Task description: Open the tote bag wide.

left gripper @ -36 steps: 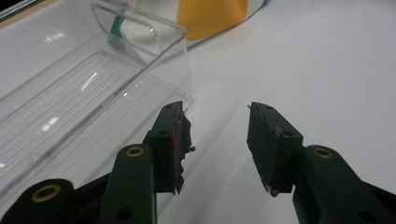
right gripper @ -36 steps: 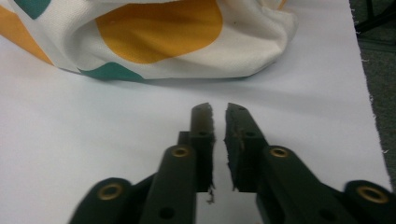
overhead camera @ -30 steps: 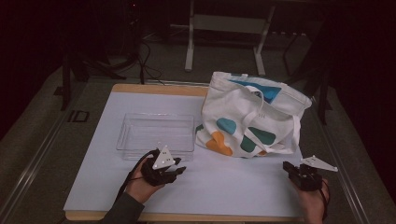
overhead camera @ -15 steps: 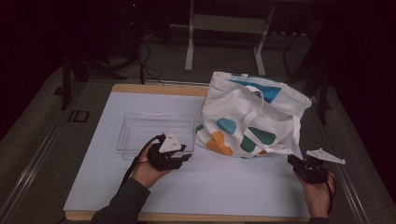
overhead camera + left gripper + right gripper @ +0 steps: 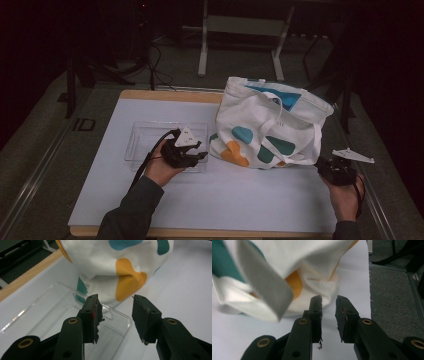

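Moving in from both sides, the two hands are closing on the tote bag point(image 5: 270, 122), which is sitting at the far right of the white table point(image 5: 100, 190), just beside the clear tray point(image 5: 145, 140); the left gripper point(image 5: 116, 315) has come up over the tray and is pointing at the bag's orange patch, its jaws wide apart and holding nothing. The right gripper point(image 5: 329, 312) has slid nearer to the bag's corner, its jaws a little apart and empty too; it looks like both are getting ready to take hold of the bag.

Your left gripper point(image 5: 199, 155) over clear tray point(image 5: 145, 137), beside tote bag point(image 5: 270, 120); right gripper point(image 5: 327, 167) near bag's corner.
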